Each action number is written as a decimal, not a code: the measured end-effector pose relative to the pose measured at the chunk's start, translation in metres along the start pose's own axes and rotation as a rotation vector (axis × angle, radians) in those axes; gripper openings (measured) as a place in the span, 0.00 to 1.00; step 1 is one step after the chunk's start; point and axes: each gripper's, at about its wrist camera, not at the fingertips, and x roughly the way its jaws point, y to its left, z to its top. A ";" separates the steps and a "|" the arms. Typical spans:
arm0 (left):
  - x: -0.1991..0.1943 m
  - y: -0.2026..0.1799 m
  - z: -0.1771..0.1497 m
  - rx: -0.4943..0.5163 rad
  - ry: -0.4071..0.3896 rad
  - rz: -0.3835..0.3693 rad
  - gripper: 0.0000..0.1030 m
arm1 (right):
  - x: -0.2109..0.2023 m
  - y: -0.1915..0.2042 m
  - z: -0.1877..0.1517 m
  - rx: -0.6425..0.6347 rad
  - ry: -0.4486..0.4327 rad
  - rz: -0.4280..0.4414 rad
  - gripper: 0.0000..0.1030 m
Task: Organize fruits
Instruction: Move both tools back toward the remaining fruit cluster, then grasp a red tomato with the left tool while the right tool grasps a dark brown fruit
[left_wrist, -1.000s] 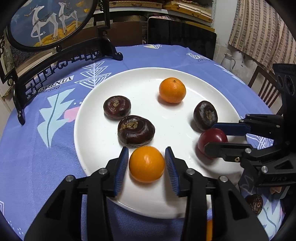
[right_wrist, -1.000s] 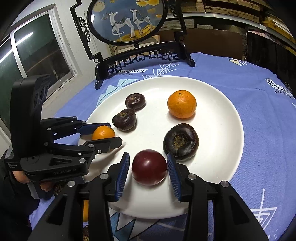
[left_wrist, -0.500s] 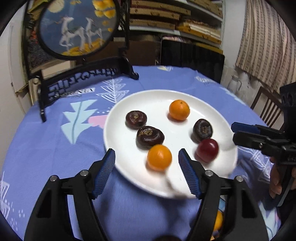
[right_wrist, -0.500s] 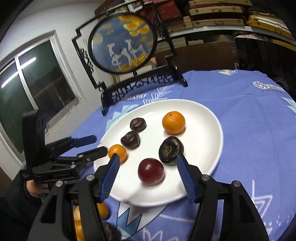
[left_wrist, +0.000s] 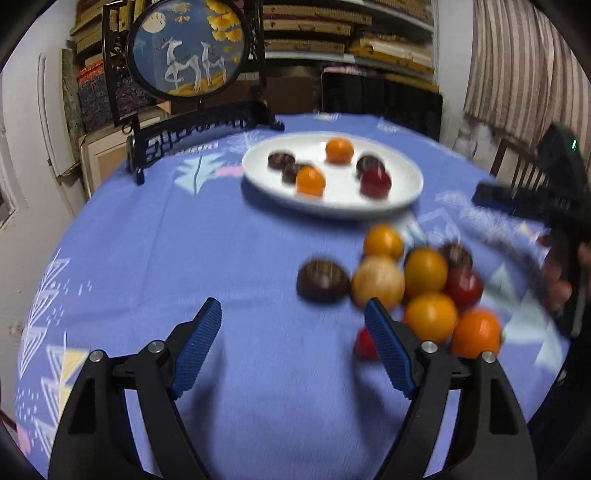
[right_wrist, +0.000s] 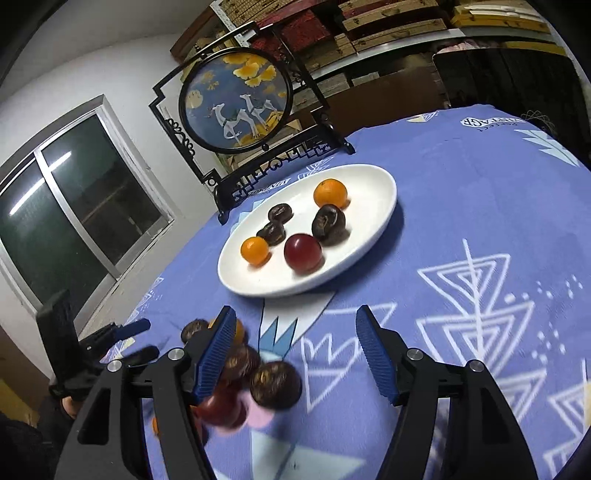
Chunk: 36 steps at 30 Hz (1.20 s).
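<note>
Nearest, both tools are empty: the left gripper (left_wrist: 293, 354) and the right gripper (right_wrist: 295, 350) hang with jaws spread wide above the blue tablecloth (left_wrist: 229, 251). Just beyond, a loose pile of fruit (left_wrist: 413, 280) awaits sorting. Farther off, the white plate (right_wrist: 373, 218) holds six pieces. Judged roughly half done.

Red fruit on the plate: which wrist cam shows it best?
Right wrist. The red fruit is sharp and nearer there, lying on the white plate beside a dark fruit. The left wrist view shows it smaller and motion-blurred.
</note>
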 end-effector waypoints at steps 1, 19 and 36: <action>0.000 -0.001 -0.004 0.003 0.011 -0.002 0.69 | -0.002 0.004 -0.004 -0.018 0.003 0.005 0.66; 0.001 -0.044 -0.015 0.083 0.039 -0.066 0.41 | -0.013 0.017 -0.024 -0.075 0.035 0.033 0.66; 0.006 -0.036 -0.017 0.016 -0.001 -0.154 0.29 | 0.000 0.041 -0.032 -0.223 0.126 0.020 0.64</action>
